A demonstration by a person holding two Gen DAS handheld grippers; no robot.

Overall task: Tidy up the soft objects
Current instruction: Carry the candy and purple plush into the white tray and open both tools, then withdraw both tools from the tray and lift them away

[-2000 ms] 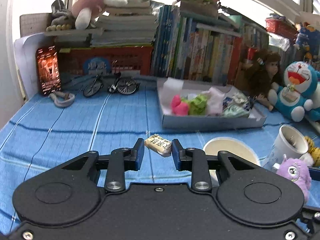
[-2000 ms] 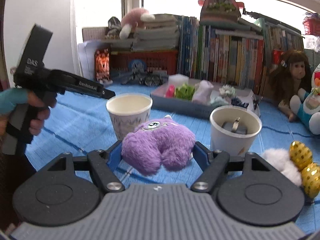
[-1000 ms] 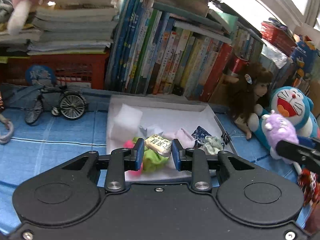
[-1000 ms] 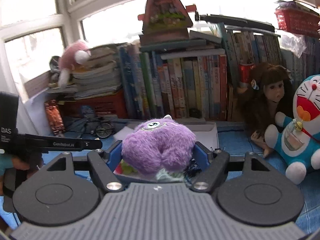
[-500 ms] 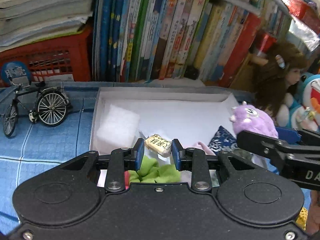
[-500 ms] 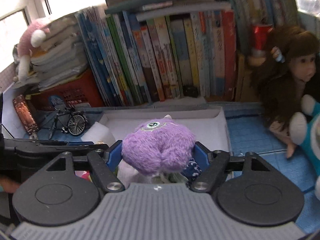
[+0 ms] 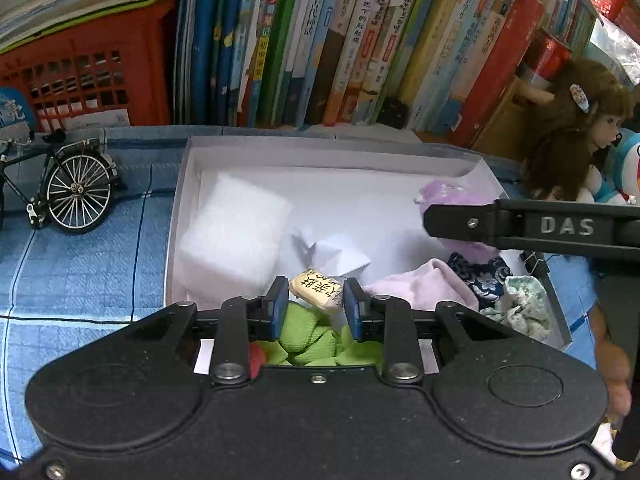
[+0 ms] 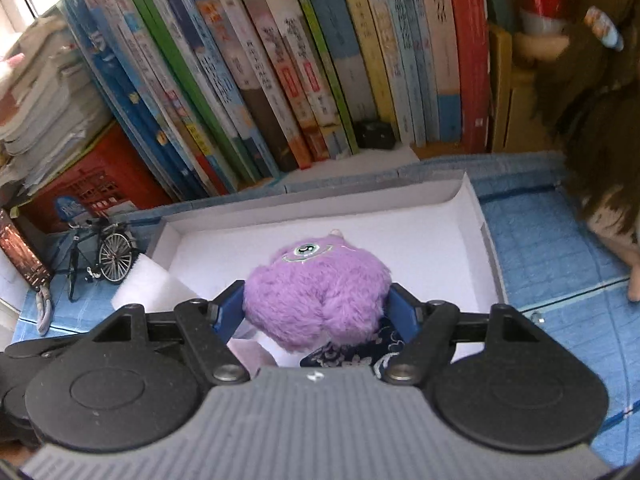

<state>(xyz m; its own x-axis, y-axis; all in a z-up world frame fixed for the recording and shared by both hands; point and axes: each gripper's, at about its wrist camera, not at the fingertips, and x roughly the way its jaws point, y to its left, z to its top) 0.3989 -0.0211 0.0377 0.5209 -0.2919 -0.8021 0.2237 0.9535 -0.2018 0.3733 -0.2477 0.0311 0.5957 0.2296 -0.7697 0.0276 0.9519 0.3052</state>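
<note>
Overhead, a long row of upright books is seen along the back, with one red plastic crate beside it under stacked papers. A blue quilted cloth covers the surface. On it one shallow white cardboard box is set, just in front of the books. One brown-haired doll is propped to the right of the box, and one miniature black bicycle stands to its left. Inside the box one white foam block is seen at the left, with one pale lilac cloth, one green cloth, one dark blue patterned pouch and one mint scrunchie gathered along the near side. One fluffy purple one-eyed plush is clamped between the blue pads of the right gripper, above the box's right half. One small yellowish printed packet is pinched by the narrowly set left gripper, over the green cloth in the box.
</note>
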